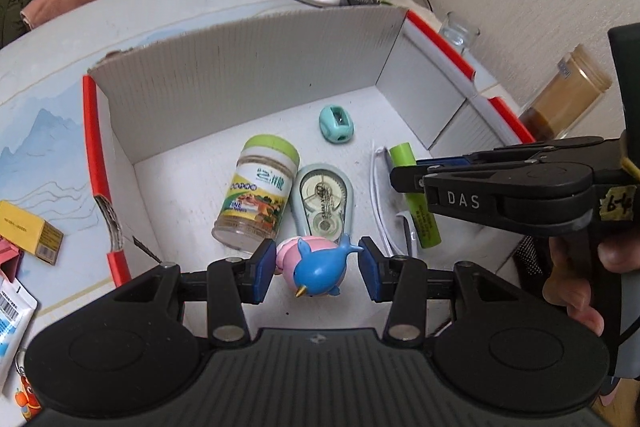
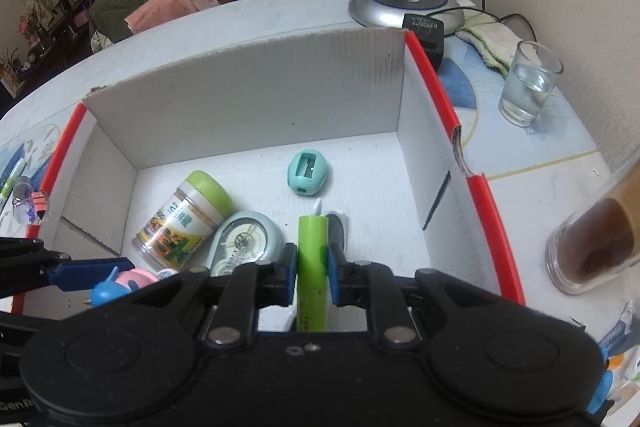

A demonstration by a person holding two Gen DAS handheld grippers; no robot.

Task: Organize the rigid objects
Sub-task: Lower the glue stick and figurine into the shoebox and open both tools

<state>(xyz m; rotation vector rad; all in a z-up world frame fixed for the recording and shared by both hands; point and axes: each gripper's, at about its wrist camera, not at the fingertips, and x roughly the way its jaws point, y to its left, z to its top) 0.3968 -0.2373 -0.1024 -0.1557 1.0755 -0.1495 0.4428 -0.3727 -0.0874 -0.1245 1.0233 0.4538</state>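
while both grippers hang over the cardboard box [image 1: 248,67], each carries something to drop in. the left gripper [image 1: 318,269] is clamped on a small blue and pink whale toy [image 1: 320,267], its pads pressing the toy's sides just above the near part of the box floor. the right gripper [image 2: 312,273] is squeezed tight on a green tube [image 2: 312,259], held lengthwise between the pads and low over the floor beside a white cable [image 1: 380,203]. already lying inside are a jar [image 1: 256,195], a tape dispenser [image 1: 324,199] touching it, and a teal sharpener [image 1: 337,123] farther back. this looks like the placing step; next, each tool likely needs to sink to the floor and spread its pads, keeping clear of the jar and dispenser.
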